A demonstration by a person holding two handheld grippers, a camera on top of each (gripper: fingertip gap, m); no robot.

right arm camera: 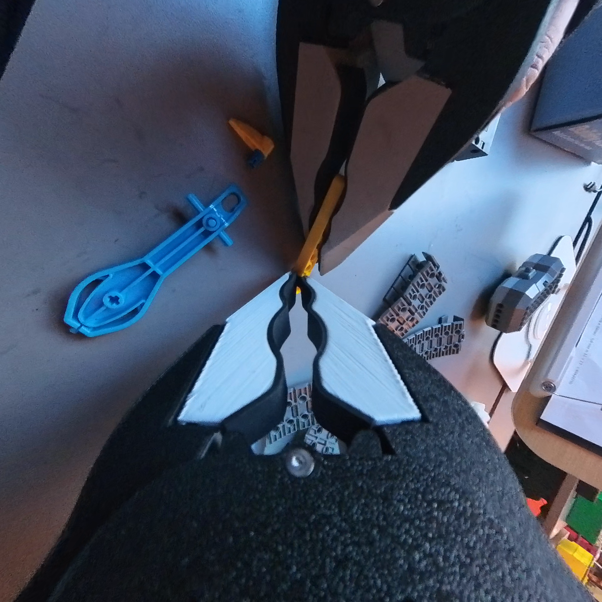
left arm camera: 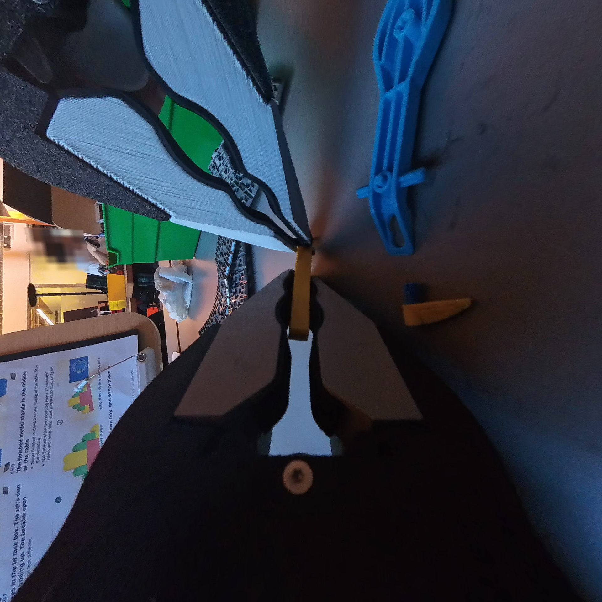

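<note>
My left gripper (left arm camera: 301, 280), with dark brown fingers, is shut on a slim yellow piece (left arm camera: 301, 303) and holds it above the grey table (left arm camera: 488, 358). My right gripper (right arm camera: 297, 280), with white fingers, meets it head-on, and its tips are closed on the far end of the same yellow piece (right arm camera: 327, 211). The right gripper also shows in the left wrist view (left arm camera: 304, 242), coming in from the upper left. The left gripper shows in the right wrist view (right arm camera: 317, 250), coming down from the top.
A blue brick-separator tool (right arm camera: 153, 267) and a small yellow wedge with a blue pin (right arm camera: 252, 138) lie on the table. Grey track links (right arm camera: 417, 293) and a grey brick model (right arm camera: 527, 290) lie to the right. A green bin (left arm camera: 150, 241) and a printed sheet on a board (left arm camera: 65, 407) stand behind. Left and right tips are no more than a few centimetres apart.
</note>
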